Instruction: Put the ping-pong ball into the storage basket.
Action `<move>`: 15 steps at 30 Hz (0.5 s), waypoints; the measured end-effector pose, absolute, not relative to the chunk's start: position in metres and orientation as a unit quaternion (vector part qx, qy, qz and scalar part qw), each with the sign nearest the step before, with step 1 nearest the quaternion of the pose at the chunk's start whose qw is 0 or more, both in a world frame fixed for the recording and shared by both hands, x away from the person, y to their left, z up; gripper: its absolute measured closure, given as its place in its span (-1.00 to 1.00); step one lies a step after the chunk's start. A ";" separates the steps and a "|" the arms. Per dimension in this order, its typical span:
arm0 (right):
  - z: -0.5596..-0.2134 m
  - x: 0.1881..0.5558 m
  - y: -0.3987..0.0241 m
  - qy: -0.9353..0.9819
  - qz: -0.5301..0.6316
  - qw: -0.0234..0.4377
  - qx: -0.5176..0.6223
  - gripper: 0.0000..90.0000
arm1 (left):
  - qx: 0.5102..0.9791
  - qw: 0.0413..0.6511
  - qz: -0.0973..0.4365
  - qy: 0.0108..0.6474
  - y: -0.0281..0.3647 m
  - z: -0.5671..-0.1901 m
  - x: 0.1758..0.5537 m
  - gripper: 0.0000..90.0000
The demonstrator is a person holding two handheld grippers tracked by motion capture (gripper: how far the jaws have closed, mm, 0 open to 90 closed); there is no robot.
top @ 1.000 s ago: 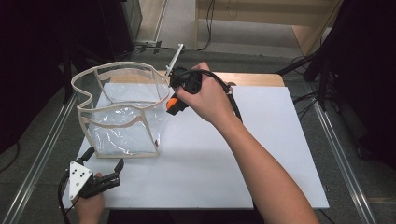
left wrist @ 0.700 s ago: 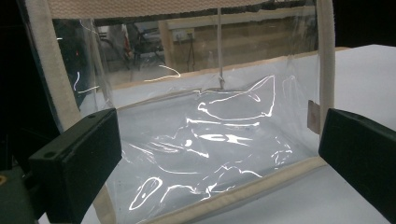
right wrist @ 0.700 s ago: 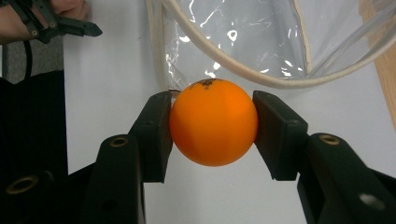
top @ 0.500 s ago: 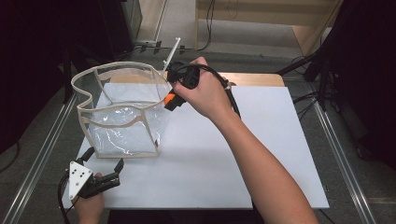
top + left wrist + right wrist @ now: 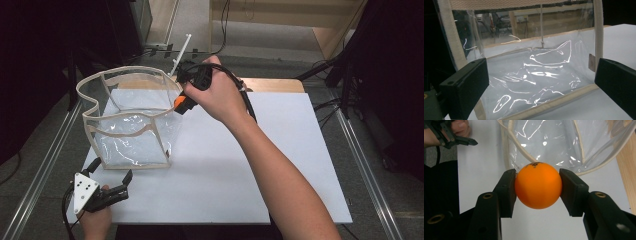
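We hold an orange ball (image 5: pixel 538 185) in the right tool (image 5: pixel 537 186); its two black jaws press on the ball's sides, closed as far as the ball lets them, and a dark mark shows on the ball's top; in the high view the ball (image 5: pixel 180 102) hangs above the desk (image 5: pixel 280 150), just at the right rim of a clear bag (image 5: pixel 131 125); whether ball and rim touch we cannot tell.

The bag stands upright on the left part of the white desk, mouth open upward, its walls of shiny clear plastic edged in cream tape; from the right tool's view the bag (image 5: pixel 564 142) lies directly beyond the ball, its cream rim curving just behind it.

The left tool (image 5: pixel 106 186) rests at the near left corner of the desk, close before the bag's front wall, a grey three-cornered plate on top; its jaws stand wide apart with nothing between them; in its own view the bag (image 5: pixel 536 75) stretches across between the two jaws, near but not gripped.

Beyond the desk we see a white rod (image 5: pixel 180 52) slanting up behind the right hand (image 5: pixel 220 97), a wooden strip (image 5: pixel 275 85) along the far edge, dark stands on both sides and cables on the floor; a black cable trails from the right tool over the wrist.
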State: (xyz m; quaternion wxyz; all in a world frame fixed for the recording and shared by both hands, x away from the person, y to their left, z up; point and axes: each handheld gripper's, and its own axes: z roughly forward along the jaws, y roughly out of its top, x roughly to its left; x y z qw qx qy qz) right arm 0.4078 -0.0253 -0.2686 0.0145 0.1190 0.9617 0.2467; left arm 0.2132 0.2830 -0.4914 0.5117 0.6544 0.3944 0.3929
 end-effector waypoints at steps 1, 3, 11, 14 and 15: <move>-0.268 0.408 -0.025 0.962 0.246 0.015 0.118 0.07 | 0.654 0.512 0.393 0.394 0.283 -0.491 0.213 -1.00; -0.267 0.409 -0.024 0.962 0.246 0.015 0.120 0.07 | 0.654 0.512 0.393 0.394 0.283 -0.491 0.213 -1.00; -0.262 0.411 -0.021 0.962 0.245 0.018 0.118 0.07 | 0.654 0.512 0.393 0.395 0.283 -0.491 0.213 -1.00; -0.261 0.413 -0.019 0.962 0.245 0.019 0.117 0.07 | 0.653 0.513 0.392 0.395 0.283 -0.491 0.213 -1.00; -0.260 0.413 -0.018 0.962 0.246 0.018 0.115 0.07 | 0.653 0.513 0.392 0.395 0.283 -0.491 0.213 -1.00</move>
